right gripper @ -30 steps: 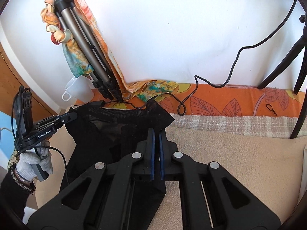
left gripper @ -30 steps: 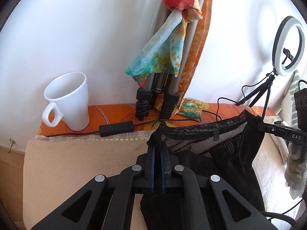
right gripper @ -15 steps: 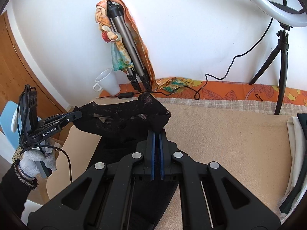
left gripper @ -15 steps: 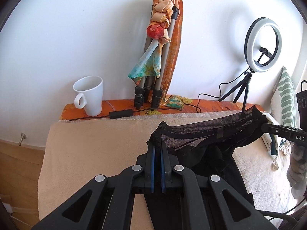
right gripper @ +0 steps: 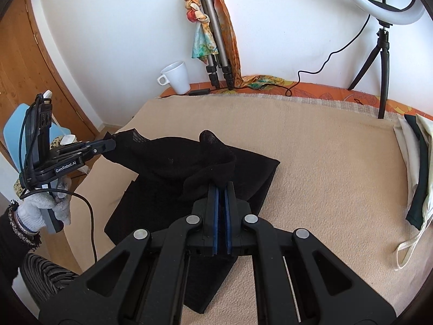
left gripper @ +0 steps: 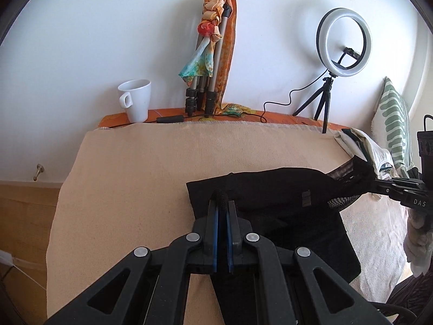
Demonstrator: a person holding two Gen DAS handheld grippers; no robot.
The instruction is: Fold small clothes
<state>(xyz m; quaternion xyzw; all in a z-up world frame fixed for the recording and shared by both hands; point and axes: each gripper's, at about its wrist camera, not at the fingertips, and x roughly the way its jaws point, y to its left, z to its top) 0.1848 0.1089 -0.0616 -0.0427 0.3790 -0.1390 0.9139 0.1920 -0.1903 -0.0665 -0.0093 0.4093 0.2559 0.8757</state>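
Observation:
A black mesh-lined garment (left gripper: 284,189) lies partly on the beige blanket (left gripper: 135,189), its upper edge lifted and stretched between both grippers. My left gripper (left gripper: 221,203) is shut on one corner of that edge. In the right wrist view this gripper (right gripper: 112,143) shows at the left, held by a gloved hand. My right gripper (right gripper: 221,188) is shut on the other corner of the garment (right gripper: 176,168); it appears at the right of the left wrist view (left gripper: 370,182). The lifted edge hangs over the flat lower part.
Along the wall stand a white mug (left gripper: 135,100), a folded tripod (left gripper: 205,86) draped with a colourful scarf, and a ring light (left gripper: 343,42) with its cable. A pile of folded clothes (right gripper: 416,162) sits at the blanket's right edge, beside a striped pillow (left gripper: 392,124).
Both grippers have drawn back from the wall toward the near side, carrying the garment's top edge with them. The edge now hangs over the garment's lower part.

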